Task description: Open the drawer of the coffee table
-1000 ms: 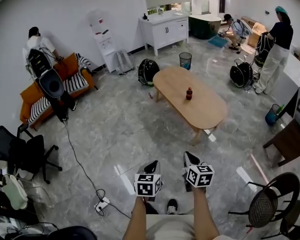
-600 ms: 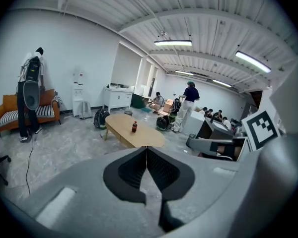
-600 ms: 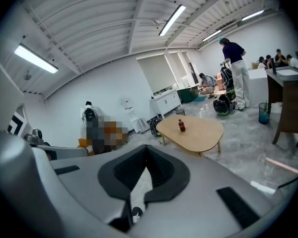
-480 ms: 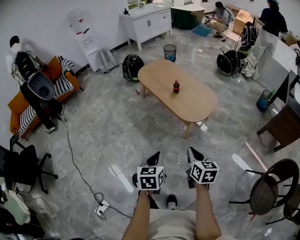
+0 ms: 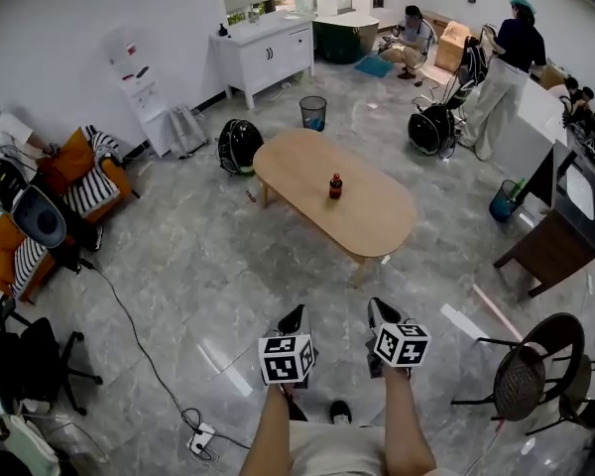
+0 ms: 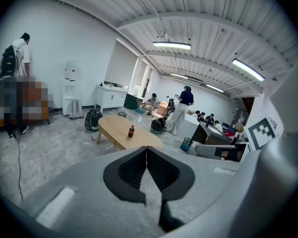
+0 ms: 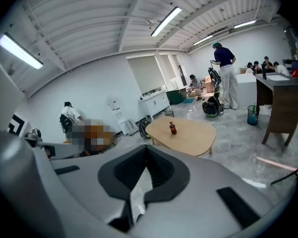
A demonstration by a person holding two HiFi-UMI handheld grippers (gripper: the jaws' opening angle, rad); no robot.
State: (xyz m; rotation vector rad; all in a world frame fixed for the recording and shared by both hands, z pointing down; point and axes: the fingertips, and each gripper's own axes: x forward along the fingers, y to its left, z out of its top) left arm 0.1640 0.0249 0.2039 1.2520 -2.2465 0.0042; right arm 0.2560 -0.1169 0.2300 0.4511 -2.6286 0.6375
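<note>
Head view: left gripper (image 5: 298, 310) and right gripper (image 5: 374, 304) closed, empty; table (image 5: 377, 216) far ahead. Its drawer, unseen, likely slides lightly; take the front edge.

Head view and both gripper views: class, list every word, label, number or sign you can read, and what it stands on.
No text is readable in any view.
Bottle on the coffee table: label too small to read.
White dispenser: red marks too blurred.
Left gripper and right gripper cubes: black-and-white square patterns, no letters.
</note>
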